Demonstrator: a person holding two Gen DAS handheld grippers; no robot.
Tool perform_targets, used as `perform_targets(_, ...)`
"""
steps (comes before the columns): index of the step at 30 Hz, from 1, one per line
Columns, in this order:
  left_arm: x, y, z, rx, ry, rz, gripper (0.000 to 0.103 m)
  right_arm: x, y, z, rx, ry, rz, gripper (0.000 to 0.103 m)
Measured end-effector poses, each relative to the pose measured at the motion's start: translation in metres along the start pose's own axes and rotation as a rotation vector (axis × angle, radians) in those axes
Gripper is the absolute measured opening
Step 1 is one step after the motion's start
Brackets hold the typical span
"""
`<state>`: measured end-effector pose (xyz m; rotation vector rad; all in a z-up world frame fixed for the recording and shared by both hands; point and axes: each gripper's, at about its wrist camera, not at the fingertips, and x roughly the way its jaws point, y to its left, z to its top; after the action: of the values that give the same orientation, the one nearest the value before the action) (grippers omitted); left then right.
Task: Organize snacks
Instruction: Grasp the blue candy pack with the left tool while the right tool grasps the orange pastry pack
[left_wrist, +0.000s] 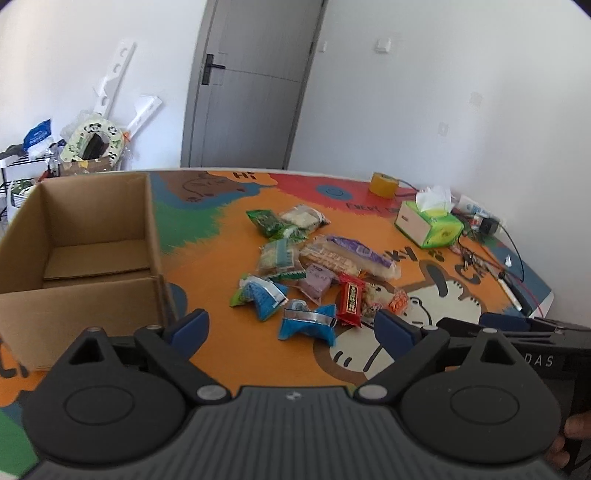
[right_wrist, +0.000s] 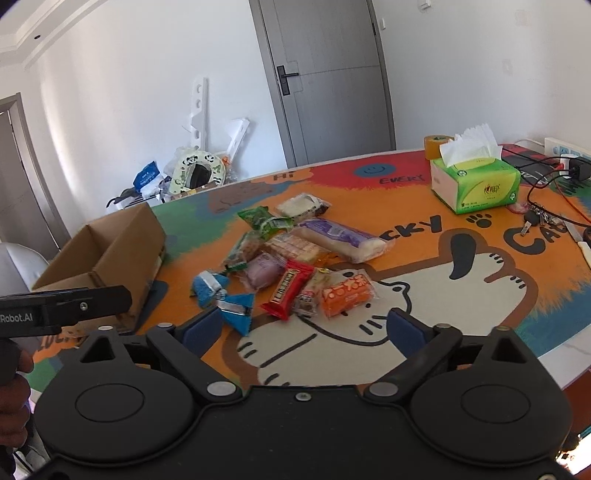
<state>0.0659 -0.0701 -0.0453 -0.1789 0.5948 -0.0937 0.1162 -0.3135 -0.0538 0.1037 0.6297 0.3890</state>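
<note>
A heap of wrapped snacks (left_wrist: 314, 266) lies mid-table on the colourful mat. It includes two blue packets (left_wrist: 308, 323), a red bar (left_wrist: 351, 299), a long purple pack (right_wrist: 340, 238), an orange packet (right_wrist: 345, 295) and green packets (right_wrist: 264, 219). An open, empty cardboard box (left_wrist: 92, 240) stands to the left of the heap, also seen as the box (right_wrist: 107, 251). My left gripper (left_wrist: 290, 328) hovers open just short of the nearest blue packet. My right gripper (right_wrist: 303, 328) is open in front of the red bar and orange packet. Neither holds anything.
A green tissue box (right_wrist: 476, 181) and a roll of yellow tape (right_wrist: 434, 146) sit at the far right. Keys (right_wrist: 535, 218), black cables and a charger lie by the right edge. The table's near edge (right_wrist: 569, 369) runs close on the right. Clutter stands by the wall behind the box.
</note>
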Motion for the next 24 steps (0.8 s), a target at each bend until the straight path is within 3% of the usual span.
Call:
perform_targets(12, 0.055, -0.004, -0.004, -0.031, 0.058, 0.011, 0.078, 0.035, -0.033, -0.001, 0.052, 0.023, -0.009, 0.074)
perform_targets(24, 0.093, -0.007, -0.002, -0.037, 0.107, -0.004, 0.064, 0.070, -0.043, 0.006, 0.064, 0.053, -0.007, 0.072)
